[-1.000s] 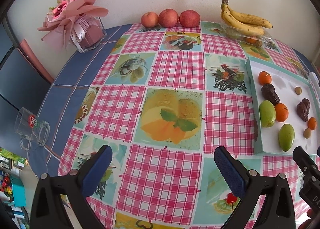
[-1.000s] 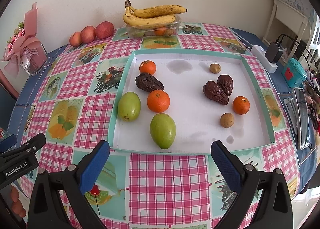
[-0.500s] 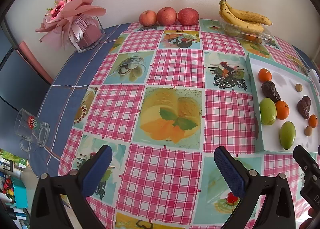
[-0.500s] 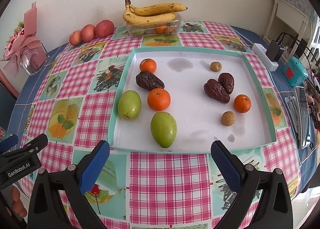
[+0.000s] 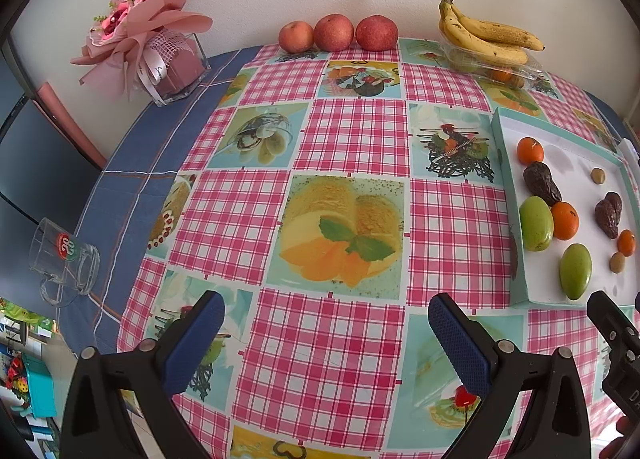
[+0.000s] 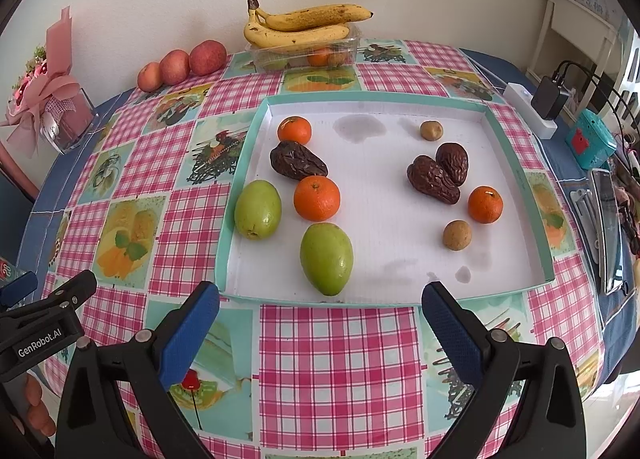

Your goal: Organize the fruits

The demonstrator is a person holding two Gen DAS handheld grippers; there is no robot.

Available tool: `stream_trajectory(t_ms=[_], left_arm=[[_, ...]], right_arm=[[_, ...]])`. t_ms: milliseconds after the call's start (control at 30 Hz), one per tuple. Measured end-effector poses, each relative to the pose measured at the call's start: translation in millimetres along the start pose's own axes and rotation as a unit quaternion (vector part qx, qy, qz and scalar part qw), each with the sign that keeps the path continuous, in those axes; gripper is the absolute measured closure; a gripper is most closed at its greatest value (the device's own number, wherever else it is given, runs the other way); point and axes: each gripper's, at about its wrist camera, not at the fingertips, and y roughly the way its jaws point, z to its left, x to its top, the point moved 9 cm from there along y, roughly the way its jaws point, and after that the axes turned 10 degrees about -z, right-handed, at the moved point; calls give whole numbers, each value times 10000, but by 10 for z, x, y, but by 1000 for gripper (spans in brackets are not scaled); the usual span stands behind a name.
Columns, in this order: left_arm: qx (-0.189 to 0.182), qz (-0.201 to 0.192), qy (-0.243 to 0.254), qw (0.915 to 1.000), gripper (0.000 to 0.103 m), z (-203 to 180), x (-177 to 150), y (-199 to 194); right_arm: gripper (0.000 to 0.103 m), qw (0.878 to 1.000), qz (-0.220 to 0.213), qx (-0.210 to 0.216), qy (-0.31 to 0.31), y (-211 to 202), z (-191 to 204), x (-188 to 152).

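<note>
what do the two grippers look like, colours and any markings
Both look alike: the left gripper and right gripper have black plastic fingers with silver rivets and blue textured pads. The left one's side, seen from the right wrist, carries white GenRobot.AI lettering.

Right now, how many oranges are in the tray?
3 loose in the tray: far-left orange, middle orange beside the left date, right-side orange. Another shows in the clear container outside it.

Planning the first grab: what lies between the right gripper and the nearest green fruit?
In the right wrist view, only tablecloth and the tray rim separate the right gripper from the green fruit.
</note>
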Motion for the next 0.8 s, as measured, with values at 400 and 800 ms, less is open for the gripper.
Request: stream_trajectory(t_ms=[400, 800], left_arm=[[4, 6, -2, 10000, 0, -6, 0, 5], [9, 15, -11, 10000, 0, -14, -3, 10]], right_arm=[[2, 10000, 2, -3, 1, 2, 3, 3], [2, 10000, 25, 2, -23, 14, 16, -22]])
